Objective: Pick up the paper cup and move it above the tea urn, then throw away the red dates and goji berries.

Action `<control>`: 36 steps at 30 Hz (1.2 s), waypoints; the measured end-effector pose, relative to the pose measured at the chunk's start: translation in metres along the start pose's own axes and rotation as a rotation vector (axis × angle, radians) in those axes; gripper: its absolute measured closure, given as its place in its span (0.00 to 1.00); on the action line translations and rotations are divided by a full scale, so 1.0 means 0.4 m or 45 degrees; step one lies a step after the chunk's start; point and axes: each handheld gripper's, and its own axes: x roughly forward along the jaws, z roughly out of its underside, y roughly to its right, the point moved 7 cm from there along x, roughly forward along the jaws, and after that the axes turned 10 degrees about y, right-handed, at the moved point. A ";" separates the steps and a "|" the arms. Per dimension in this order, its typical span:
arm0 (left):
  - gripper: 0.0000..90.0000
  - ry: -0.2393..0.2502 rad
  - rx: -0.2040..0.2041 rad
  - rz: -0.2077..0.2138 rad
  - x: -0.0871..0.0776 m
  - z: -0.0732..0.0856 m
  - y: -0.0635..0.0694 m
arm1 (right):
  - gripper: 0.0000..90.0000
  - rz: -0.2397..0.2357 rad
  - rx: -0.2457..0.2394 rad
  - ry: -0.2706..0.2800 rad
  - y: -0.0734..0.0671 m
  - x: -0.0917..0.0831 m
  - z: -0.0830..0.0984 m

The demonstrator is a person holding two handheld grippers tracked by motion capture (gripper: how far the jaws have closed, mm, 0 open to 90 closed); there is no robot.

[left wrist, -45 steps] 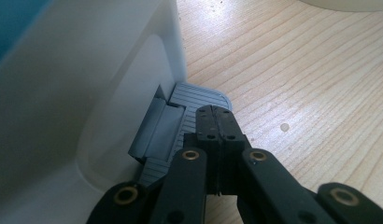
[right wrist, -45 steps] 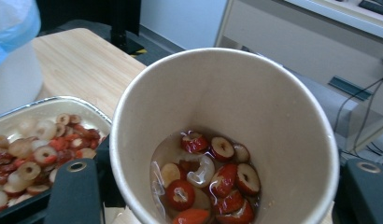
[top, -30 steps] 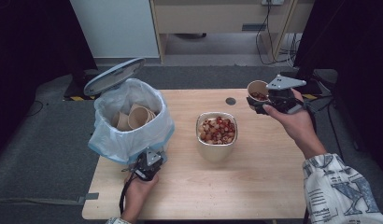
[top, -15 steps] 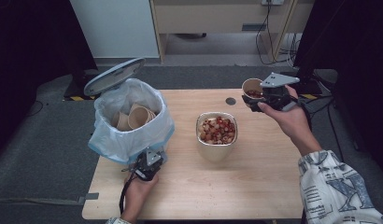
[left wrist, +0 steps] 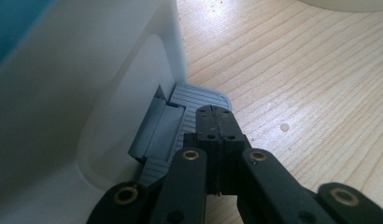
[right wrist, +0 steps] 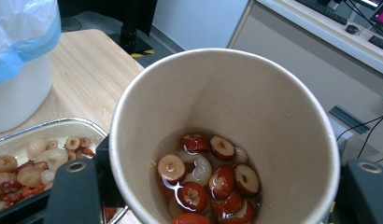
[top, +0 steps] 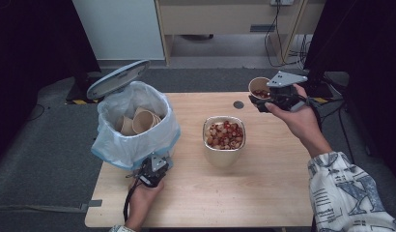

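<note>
Right gripper [top: 263,99]: jaws clamp one paper cup [right wrist: 227,135], held raised over the table's far right corner.
Cup contents: red date slices and pale fruit in liquid.
Left gripper [left wrist: 216,122]: jaws clenched together on nothing, tips on the one grey pedal [left wrist: 189,105].
Bin [top: 133,140]: one, lid up, at least three used cups [top: 140,120] inside.
Tray [top: 224,154]: one, mid-table, full of fruit.

Upright paper cup [right wrist: 224,135], fruit slices inside
</note>
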 end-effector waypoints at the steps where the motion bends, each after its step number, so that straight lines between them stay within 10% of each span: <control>1: 0.99 0.000 0.000 0.000 0.000 0.000 0.000 | 0.34 -0.001 0.004 0.003 0.001 0.000 0.000; 36: 0.99 0.001 0.008 -0.005 0.003 -0.001 0.001 | 0.34 -0.059 -0.085 0.048 0.025 0.041 -0.039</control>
